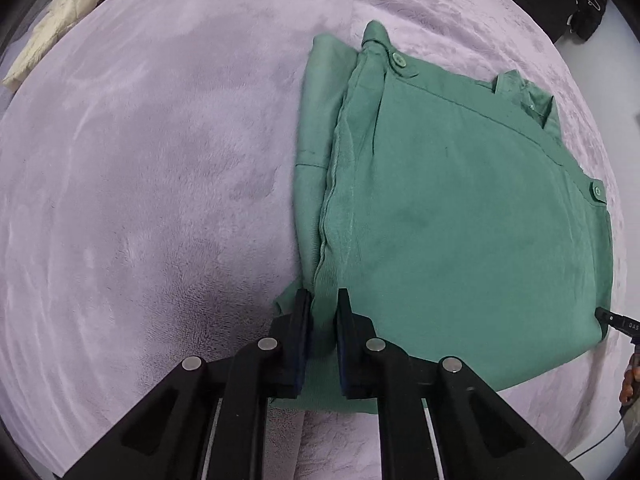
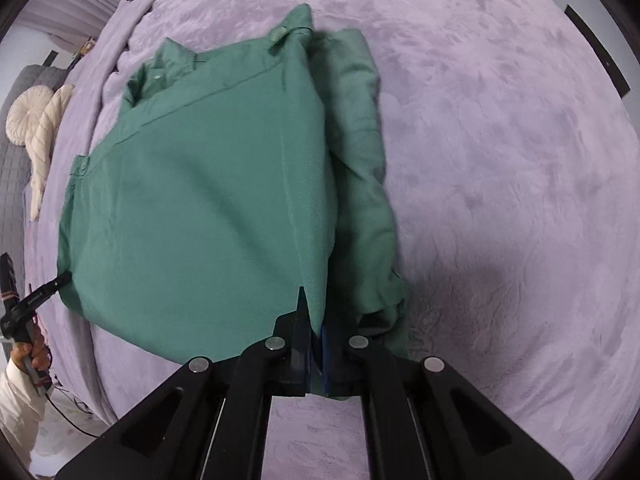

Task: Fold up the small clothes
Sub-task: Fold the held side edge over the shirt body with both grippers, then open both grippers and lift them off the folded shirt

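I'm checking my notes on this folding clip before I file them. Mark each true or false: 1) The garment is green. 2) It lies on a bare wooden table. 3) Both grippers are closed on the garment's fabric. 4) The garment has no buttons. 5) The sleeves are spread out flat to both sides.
1) True: the garment is green.
2) False: it lies on a lilac plush blanket.
3) True: the left gripper and the right gripper each pinch the garment's near edge.
4) False: a green button shows near the shoulder.
5) False: the sides are folded in over the body.
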`<state>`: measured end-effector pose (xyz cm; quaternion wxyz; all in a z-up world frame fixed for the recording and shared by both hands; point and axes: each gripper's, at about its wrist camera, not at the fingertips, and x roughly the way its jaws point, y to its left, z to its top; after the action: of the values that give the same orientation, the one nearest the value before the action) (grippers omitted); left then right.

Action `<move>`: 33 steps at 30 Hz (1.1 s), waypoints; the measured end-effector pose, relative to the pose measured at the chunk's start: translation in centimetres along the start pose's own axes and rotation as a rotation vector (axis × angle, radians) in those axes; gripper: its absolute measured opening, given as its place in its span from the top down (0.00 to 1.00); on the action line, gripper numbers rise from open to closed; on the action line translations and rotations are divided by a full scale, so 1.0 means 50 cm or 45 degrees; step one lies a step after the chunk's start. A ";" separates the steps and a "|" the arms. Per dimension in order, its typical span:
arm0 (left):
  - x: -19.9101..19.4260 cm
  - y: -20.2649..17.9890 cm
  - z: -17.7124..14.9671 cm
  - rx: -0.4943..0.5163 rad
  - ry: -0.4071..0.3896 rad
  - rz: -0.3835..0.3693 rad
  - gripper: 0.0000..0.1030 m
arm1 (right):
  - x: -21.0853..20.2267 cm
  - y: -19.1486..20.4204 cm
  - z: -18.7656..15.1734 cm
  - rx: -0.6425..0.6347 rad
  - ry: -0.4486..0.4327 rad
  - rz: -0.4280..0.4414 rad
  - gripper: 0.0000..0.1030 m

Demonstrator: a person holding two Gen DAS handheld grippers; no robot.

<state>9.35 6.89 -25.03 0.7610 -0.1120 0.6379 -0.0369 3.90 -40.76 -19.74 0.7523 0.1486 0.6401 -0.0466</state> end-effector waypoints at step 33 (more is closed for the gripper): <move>0.036 -0.076 0.131 0.155 -0.058 0.277 0.86 | 0.041 0.005 0.094 0.137 -0.122 -0.009 1.00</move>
<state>16.42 3.64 -24.90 0.7803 0.0037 0.6254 0.0097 8.77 -41.62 -21.05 0.7729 0.1842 0.6005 -0.0905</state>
